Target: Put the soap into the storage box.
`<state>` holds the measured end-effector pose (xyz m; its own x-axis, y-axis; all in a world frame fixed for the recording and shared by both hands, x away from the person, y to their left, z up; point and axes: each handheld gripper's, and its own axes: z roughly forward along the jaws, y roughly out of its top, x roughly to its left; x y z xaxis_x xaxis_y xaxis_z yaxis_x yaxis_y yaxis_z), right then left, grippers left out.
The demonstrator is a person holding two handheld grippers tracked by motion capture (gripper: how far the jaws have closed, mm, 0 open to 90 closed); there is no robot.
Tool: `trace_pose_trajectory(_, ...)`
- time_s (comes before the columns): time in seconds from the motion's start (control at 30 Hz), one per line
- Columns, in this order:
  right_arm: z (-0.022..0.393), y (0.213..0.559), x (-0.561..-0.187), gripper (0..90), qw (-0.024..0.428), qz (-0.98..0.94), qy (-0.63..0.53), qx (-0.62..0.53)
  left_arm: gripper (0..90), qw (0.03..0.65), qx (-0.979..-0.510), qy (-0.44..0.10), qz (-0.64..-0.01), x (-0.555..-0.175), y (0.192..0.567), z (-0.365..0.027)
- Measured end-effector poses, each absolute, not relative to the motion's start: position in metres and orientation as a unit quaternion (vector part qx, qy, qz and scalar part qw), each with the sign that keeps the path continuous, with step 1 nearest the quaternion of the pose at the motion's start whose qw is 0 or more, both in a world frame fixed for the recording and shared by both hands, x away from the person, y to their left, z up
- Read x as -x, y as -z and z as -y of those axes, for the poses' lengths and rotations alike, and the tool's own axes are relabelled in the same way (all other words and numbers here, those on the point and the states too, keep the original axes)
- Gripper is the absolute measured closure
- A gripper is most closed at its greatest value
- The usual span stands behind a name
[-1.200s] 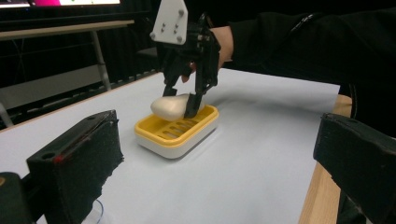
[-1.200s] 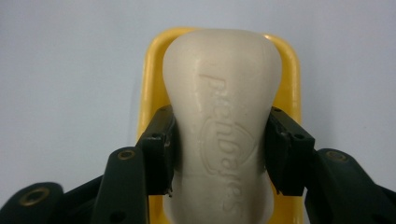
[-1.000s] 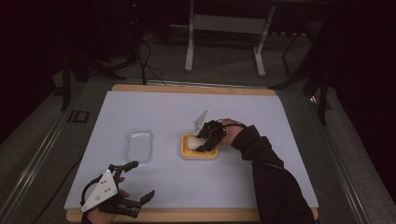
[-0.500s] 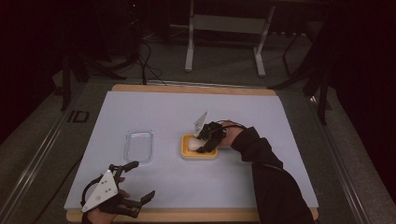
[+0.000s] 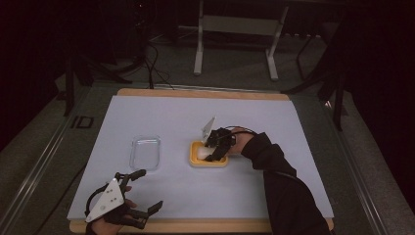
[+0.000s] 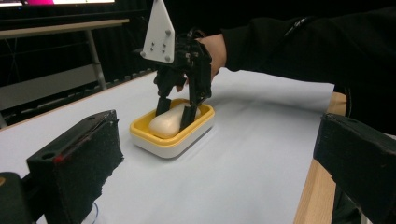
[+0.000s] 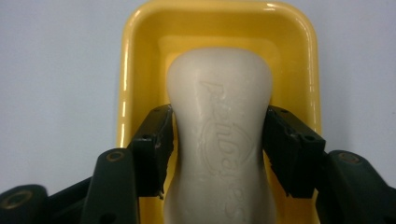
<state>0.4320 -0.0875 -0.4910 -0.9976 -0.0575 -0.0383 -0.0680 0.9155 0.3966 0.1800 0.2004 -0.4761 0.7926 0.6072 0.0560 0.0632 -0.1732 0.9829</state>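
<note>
A white bar of soap (image 7: 219,116) lies in a yellow soap dish (image 7: 140,46) near the middle of the table. My right gripper (image 7: 218,140) points down into the dish with one jaw on each side of the bar. Its jaws have just been opening, and the pads stand close against the soap's sides without squeezing it. In the high view, the soap (image 5: 201,153) and the dish (image 5: 209,163) lie under the right gripper (image 5: 211,152). The left gripper view has that gripper (image 6: 175,109) over the soap (image 6: 166,123) in the dish (image 6: 177,142). My left gripper (image 5: 150,188) rests open and empty at the front left.
A clear plastic tray (image 5: 145,152) lies to the left of the dish on the pale mat (image 5: 161,117). The mat's wooden board edge (image 5: 205,226) runs along the front. A metal stand (image 5: 235,29) and cables are on the floor beyond the table.
Both hands keep their places. The right gripper stays down over the dish with the soap between its jaws.
</note>
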Motion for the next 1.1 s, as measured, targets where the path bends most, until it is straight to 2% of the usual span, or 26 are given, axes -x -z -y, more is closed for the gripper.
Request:
trace_pose_trajectory(0.2, 0.085, 0.484, -0.429, 39.3, 0.028, -0.977, -0.210, 0.033, 1.2, 0.600, -0.732, -0.226, -0.228, -0.180, 0.476, -0.200)
trace_pose_trajectory(0.57, 0.090, 0.461, -0.429, 34.8, 0.023, -0.974, -0.222, 0.019, 1.1, 0.599, -0.734, -0.226, -0.229, -0.181, 0.476, -0.200)
trace_pose_trajectory(0.73, 0.095, 0.452, -0.426, 22.7, 0.024, -0.975, -0.223, -0.004, 1.1, 0.597, -0.735, -0.227, -0.228, -0.181, 0.477, -0.200)
trace_pose_trajectory(0.97, 0.106, 0.443, -0.420, 18.5, 0.041, -0.975, -0.218, -0.030, 1.1, 0.596, -0.736, -0.226, -0.229, -0.181, 0.477, -0.199)
trace_pose_trajectory(1.1, 0.114, 0.439, -0.418, 14.2, 0.032, -0.974, -0.222, -0.046, 1.1, 0.596, -0.736, -0.224, -0.229, -0.181, 0.477, -0.198)
